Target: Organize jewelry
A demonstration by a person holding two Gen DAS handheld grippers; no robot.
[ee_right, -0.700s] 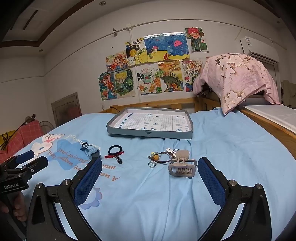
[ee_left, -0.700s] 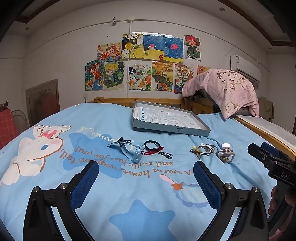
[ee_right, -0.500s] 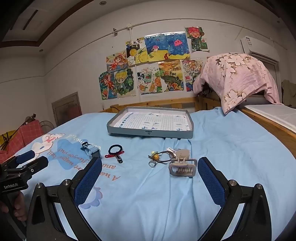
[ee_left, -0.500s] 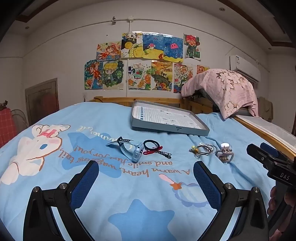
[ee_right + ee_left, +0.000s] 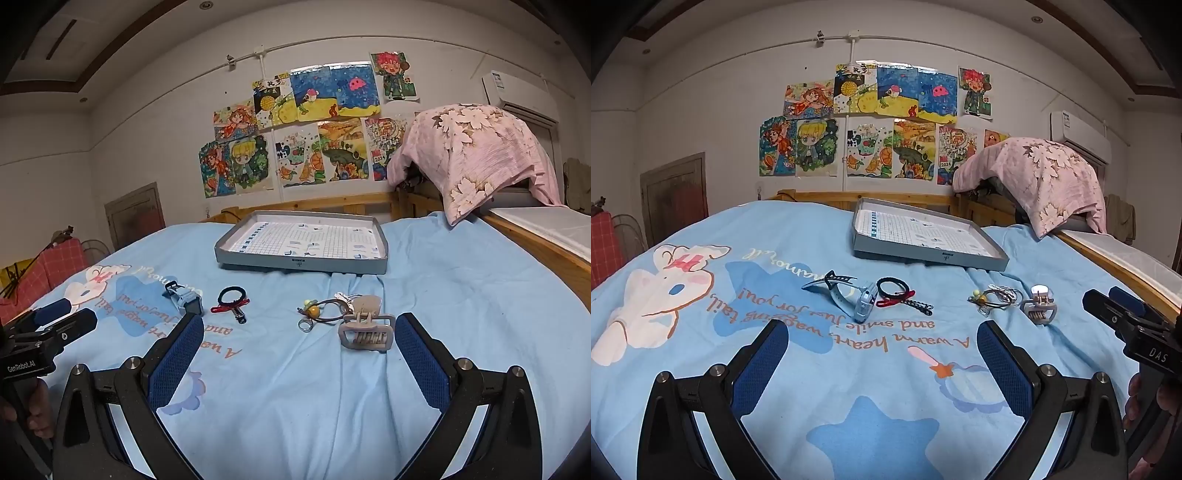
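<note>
A grey tray (image 5: 905,254) (image 5: 295,263) with a gridded lining lies on the blue bedspread. In front of it lie a light blue watch (image 5: 857,299) (image 5: 183,297), a black and red hair tie (image 5: 895,293) (image 5: 232,301), a tangle of rings with a yellow bead (image 5: 993,297) (image 5: 317,314) and a beige hair claw (image 5: 1039,306) (image 5: 365,328). My left gripper (image 5: 882,354) is open and empty, short of the watch and hair tie. My right gripper (image 5: 299,350) is open and empty, just short of the claw and rings.
A wooden bed frame (image 5: 535,243) runs along the right and back. A pink floral blanket (image 5: 1041,177) is heaped at the back right. Drawings cover the wall (image 5: 879,122). The other gripper shows at each view's edge (image 5: 1137,332) (image 5: 40,332).
Both views have shifted very slightly; the items on the bed have not moved and both grippers stay open.
</note>
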